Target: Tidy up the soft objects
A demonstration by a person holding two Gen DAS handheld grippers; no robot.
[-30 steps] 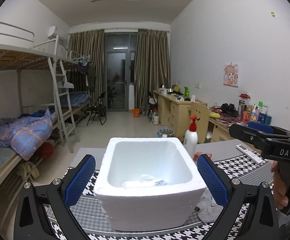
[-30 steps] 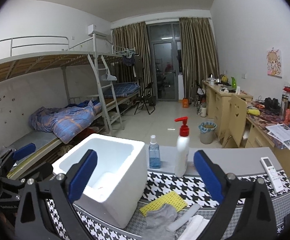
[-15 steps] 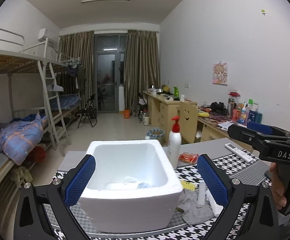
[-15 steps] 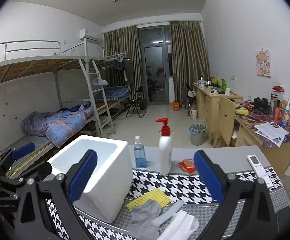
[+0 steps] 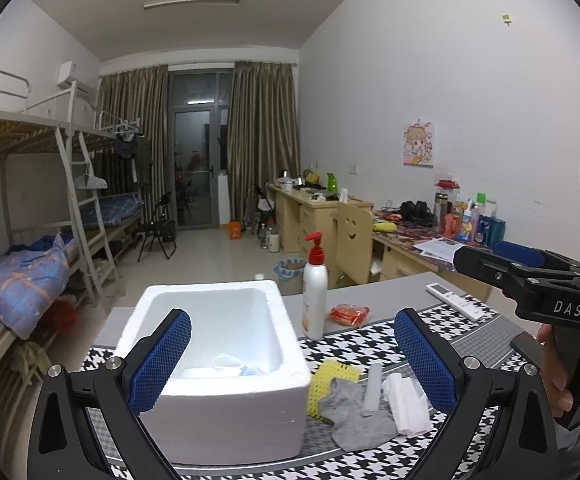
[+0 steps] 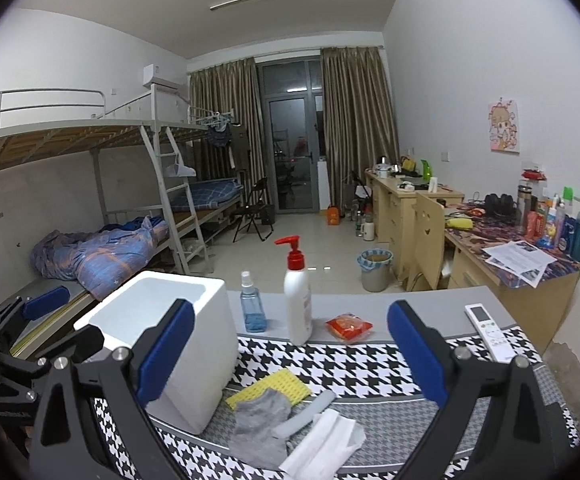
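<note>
both tools gape wide, released and holding nothing: the left tool (image 5: 292, 364) above the foam box (image 5: 218, 368), the right tool (image 6: 286, 356) above the grey sock (image 6: 260, 424).

A grey table (image 6: 410, 300) carries a houndstooth mat (image 6: 370, 364); on it, ahead of the right gripper (image 6: 290, 360), sit a foam box (image 6: 162, 336), yellow sponge (image 6: 286, 384), grey sock (image 6: 262, 424) and what looks like folded white tissue (image 6: 322, 444).

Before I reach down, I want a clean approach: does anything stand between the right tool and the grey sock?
Nothing visible does. The right tool hangs open above the grey sock, with only air between. The sock does overlap the yellow cloth and touches a white tube, so a grasp might catch those.
</note>
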